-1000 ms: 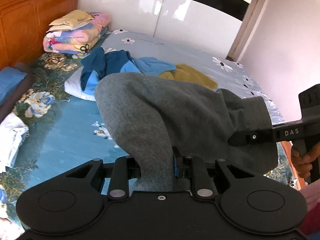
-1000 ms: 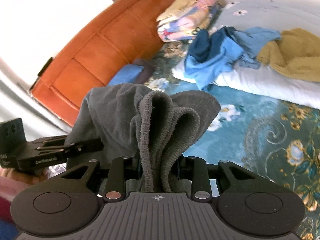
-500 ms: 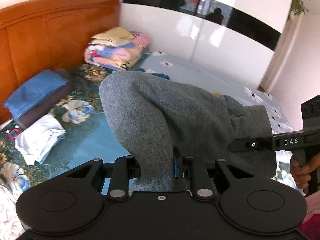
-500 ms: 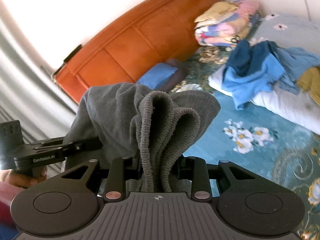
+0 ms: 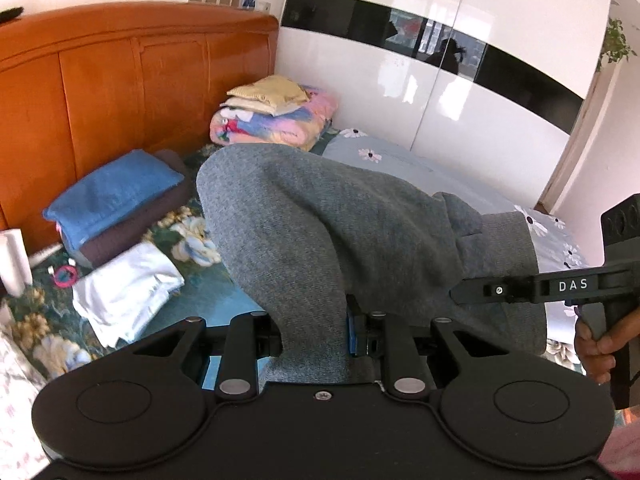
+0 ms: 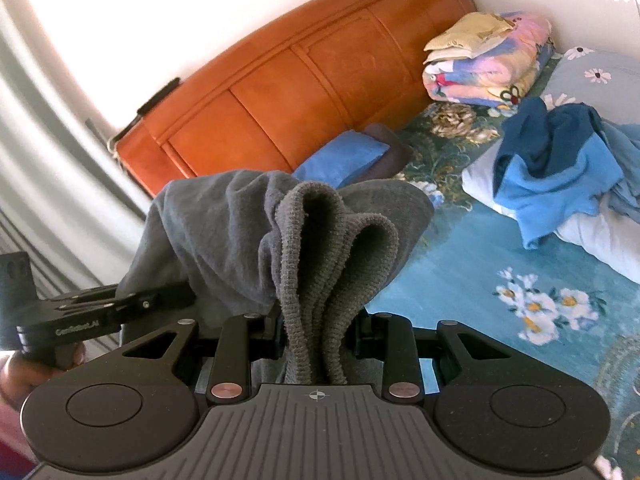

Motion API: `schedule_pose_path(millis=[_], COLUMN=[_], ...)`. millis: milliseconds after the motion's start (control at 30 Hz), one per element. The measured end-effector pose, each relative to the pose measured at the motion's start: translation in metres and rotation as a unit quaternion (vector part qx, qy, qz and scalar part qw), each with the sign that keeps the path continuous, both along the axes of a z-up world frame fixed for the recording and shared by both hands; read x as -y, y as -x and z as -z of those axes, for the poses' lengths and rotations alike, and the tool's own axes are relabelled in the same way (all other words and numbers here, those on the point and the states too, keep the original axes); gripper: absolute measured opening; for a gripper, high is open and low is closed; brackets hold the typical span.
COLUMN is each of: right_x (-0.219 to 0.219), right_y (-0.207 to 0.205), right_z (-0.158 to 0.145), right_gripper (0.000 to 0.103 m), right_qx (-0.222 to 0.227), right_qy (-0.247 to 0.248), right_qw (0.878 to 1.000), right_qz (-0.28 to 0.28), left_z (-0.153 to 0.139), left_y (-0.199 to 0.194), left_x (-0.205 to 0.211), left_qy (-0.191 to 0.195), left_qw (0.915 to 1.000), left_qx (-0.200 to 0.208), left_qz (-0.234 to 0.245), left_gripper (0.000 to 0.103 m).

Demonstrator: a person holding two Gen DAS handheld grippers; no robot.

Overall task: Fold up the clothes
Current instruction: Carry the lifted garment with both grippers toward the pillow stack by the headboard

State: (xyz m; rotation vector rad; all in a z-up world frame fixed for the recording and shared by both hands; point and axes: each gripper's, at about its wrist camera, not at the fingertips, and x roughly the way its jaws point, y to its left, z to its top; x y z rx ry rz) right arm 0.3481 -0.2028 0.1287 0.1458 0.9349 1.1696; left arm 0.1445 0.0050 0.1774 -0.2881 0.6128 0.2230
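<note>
A grey knit garment (image 5: 340,232) hangs folded between both grippers above the bed (image 5: 224,304). In the left wrist view my left gripper (image 5: 312,332) is shut on one end of it, the cloth covering the fingertips. My right gripper (image 5: 472,292) comes in from the right, held by a hand (image 5: 596,344), and pinches the other end. In the right wrist view the grey garment (image 6: 320,248) bunches in thick ribbed folds between the jaws of my right gripper (image 6: 320,336), which is shut on it. The left gripper (image 6: 160,300) clamps the cloth at the left.
An orange wooden headboard (image 5: 120,80) stands behind. Before it lie a folded blue towel on a brown one (image 5: 112,196), a folded white cloth (image 5: 128,288) and stacked quilts (image 5: 276,120). A heap of blue clothes (image 6: 560,160) lies to the right; a white wardrobe (image 5: 440,80) lines the far side.
Both grippers have carried the grey garment up and across toward the headboard end of the bed. The blue clothes heap has slid out of the left view. Both grips are unchanged.
</note>
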Motion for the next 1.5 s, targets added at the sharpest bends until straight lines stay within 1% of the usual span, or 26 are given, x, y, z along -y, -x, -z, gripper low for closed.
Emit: schedule_pose_path(millis=[67, 167, 267, 367, 467, 567, 667, 767, 900, 1000, 1067, 1167, 1333, 1500], right_x=[-0.015, -0.038, -0.055, -0.073, -0.089, -0.101, -0.109, -0.115, -0.122, -0.123, -0.124, -0.128, -0.147, -0.182], right_y=[0.002, 0.010, 0.015, 0.018, 0.017, 0.011, 0.002, -0.008, -0.018, -0.022, -0.022, -0.026, -0.031, -0.041], right_z=[-0.003, -0.009, -0.014, -0.020, -0.025, -0.029, -0.033, -0.037, -0.042, -0.043, -0.042, -0.036, -0.025, -0.010], right_gripper=[0.026, 0.026, 0.026, 0.026, 0.026, 0.026, 0.026, 0.026, 0.026, 0.027, 0.027, 0.027, 0.027, 0.027], right_qx=[-0.002, 0.008, 0.011, 0.017, 0.023, 0.028, 0.036, 0.045, 0.061, 0.061, 0.063, 0.053, 0.050, 0.045], right_qy=[0.000, 0.005, 0.011, 0.023, 0.038, 0.051, 0.056, 0.057, 0.051, 0.042, 0.040, 0.035, 0.043, 0.064], right_qw=[1.000, 1.000, 1.000, 0.999, 0.999, 0.998, 0.997, 0.995, 0.990, 0.987, 0.985, 0.983, 0.981, 0.978], right_qz=[0.010, 0.016, 0.023, 0.016, 0.003, -0.014, -0.040, -0.071, -0.118, -0.143, -0.158, -0.171, -0.182, -0.191], left_z=[-0.003, -0.006, -0.006, -0.004, -0.001, 0.001, 0.002, 0.001, -0.003, -0.006, -0.007, -0.007, 0.001, 0.025], left_y=[0.003, 0.008, 0.012, 0.015, 0.017, 0.017, 0.017, 0.018, 0.019, 0.022, 0.022, 0.022, 0.019, 0.005], left_x=[-0.018, -0.040, -0.062, -0.079, -0.091, -0.093, -0.090, -0.078, -0.056, -0.044, -0.037, -0.035, -0.044, -0.081], left_qy=[0.000, -0.004, 0.007, 0.009, 0.019, 0.028, 0.027, 0.027, 0.011, 0.005, -0.002, -0.006, -0.009, 0.005], left_qw=[1.0000, 0.9998, 0.9997, 0.9995, 0.9995, 0.9995, 0.9993, 0.9979, 0.9945, 0.9911, 0.9900, 0.9886, 0.9868, 0.9857], left_qx=[0.005, 0.010, 0.012, 0.013, 0.014, 0.015, 0.019, 0.024, 0.027, 0.026, 0.019, 0.011, -0.004, -0.014], left_qz=[0.005, 0.014, 0.022, 0.029, 0.021, 0.004, -0.018, -0.054, -0.100, -0.130, -0.140, -0.150, -0.161, -0.168], left_gripper=[0.022, 0.022, 0.022, 0.022, 0.022, 0.022, 0.022, 0.022, 0.022, 0.022, 0.022, 0.022, 0.022, 0.022])
